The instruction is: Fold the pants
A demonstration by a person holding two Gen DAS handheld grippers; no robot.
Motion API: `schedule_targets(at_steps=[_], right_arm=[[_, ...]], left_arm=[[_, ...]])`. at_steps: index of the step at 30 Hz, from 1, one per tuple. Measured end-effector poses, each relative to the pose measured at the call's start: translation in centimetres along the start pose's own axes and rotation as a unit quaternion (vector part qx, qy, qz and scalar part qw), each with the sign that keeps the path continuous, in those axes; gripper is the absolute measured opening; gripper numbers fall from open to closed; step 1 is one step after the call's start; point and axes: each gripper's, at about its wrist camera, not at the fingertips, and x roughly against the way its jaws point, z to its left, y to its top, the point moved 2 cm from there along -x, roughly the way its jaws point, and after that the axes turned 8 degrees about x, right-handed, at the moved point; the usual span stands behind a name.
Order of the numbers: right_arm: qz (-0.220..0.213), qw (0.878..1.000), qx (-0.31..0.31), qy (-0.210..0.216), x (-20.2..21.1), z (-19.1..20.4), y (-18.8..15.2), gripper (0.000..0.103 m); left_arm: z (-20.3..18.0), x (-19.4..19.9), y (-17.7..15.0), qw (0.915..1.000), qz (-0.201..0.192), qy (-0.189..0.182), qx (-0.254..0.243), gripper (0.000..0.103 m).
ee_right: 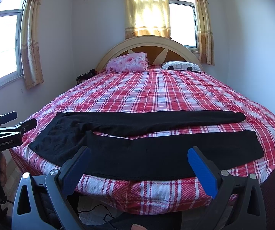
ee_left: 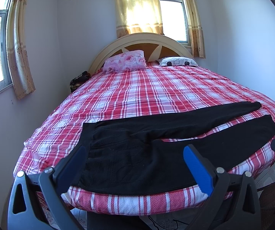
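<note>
Both grippers gape wide, empty: left gripper [ee_left: 135,163] over the waist end, right gripper [ee_right: 139,164] over the near leg. Black pants [ee_right: 137,149] lie flat, legs spread apart, along the near edge of the bed [ee_right: 156,88].

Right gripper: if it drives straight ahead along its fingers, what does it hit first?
Probably the near leg of the black pants, lying across the bed's foot edge. The right gripper is open and holds nothing. Depth is unclear; it might pass just above.
</note>
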Motion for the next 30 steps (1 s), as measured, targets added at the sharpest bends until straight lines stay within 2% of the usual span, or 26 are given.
schedule_targets(at_steps=[13,22,26,30], right_arm=[[0.008,1.0,-0.003,-0.002,-0.7,-0.1,-0.4,0.102],[0.032,0.999,-0.009,-0.001,-2.9,-0.6,-2.1,0.102],[0.058,0.998,-0.012,-0.013,-5.1,-1.6,-3.6,0.102],[0.084,0.996,-0.011,-0.021,-7.7,-3.2,-4.5,0.102]], left_arm=[[-0.1,-1.0,-0.8,0.9999,0.012,0.001,0.001,0.103],[0.0,-4.4,-2.7,0.9985,0.054,-0.002,-0.002,0.103],[2.5,-7.7,-2.7,0.9973,0.072,0.011,-0.001,0.103],[8.0,-12.6,0.1,0.9936,0.094,0.037,0.049,0.099]])
